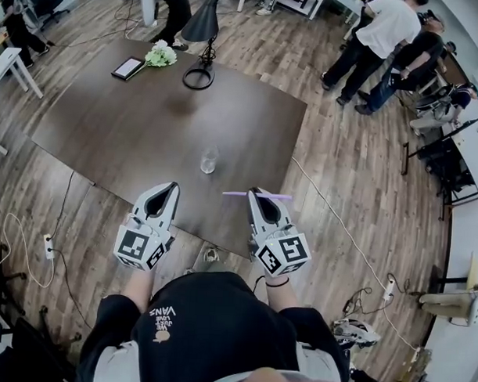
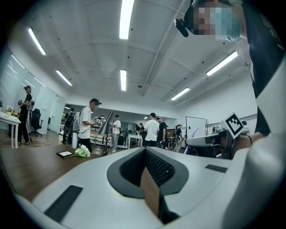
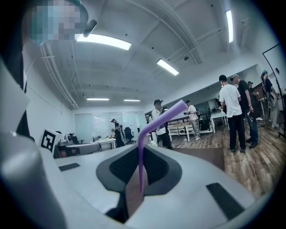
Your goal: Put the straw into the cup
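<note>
Right gripper [image 1: 260, 196]: I've got the straw [image 1: 237, 194] pinched
Left gripper [image 1: 169, 188]: jaws pressed together
Ahead: cup [image 1: 209, 160] on table [image 1: 131, 128]; lamp [image 1: 201, 63], flowers [image 1: 161, 54] well beyond

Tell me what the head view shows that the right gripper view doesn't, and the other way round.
Head view only: the glass cup standing on the dark table, ahead of the right gripper. Right gripper view only: the bend in the purple straw, its lower part clamped upright between the jaws, and the ceiling lights. Both: the straw in the right gripper, the table, and people standing in the room beyond.
</note>
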Demonstrator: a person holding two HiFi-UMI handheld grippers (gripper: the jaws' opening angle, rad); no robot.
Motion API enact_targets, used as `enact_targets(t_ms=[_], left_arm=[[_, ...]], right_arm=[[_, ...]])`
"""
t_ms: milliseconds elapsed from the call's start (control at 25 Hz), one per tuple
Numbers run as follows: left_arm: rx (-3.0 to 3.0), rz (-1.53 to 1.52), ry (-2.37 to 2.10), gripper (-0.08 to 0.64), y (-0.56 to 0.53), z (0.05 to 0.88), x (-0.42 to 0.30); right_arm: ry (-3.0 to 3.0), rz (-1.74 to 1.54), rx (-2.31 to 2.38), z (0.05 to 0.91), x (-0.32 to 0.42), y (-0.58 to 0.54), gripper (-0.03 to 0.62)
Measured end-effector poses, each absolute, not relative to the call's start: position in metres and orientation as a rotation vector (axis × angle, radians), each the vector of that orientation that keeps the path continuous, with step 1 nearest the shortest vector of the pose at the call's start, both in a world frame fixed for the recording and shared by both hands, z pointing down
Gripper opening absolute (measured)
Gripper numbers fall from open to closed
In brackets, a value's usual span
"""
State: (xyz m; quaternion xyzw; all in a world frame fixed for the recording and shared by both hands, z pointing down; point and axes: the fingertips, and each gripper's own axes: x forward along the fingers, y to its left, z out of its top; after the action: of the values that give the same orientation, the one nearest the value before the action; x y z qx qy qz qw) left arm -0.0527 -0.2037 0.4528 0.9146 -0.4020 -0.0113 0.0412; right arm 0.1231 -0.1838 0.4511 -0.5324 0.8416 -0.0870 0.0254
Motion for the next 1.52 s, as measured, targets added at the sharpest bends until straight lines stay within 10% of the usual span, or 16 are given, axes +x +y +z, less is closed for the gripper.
enact_targets(t_ms=[1520], left_arm=[[2.739, -0.004, -1.278, 0.008, -0.329, 0.466, -0.060]], right_arm=[[2.689, -0.266, -1.512, 0.450, 0.092, -0.339, 0.041]])
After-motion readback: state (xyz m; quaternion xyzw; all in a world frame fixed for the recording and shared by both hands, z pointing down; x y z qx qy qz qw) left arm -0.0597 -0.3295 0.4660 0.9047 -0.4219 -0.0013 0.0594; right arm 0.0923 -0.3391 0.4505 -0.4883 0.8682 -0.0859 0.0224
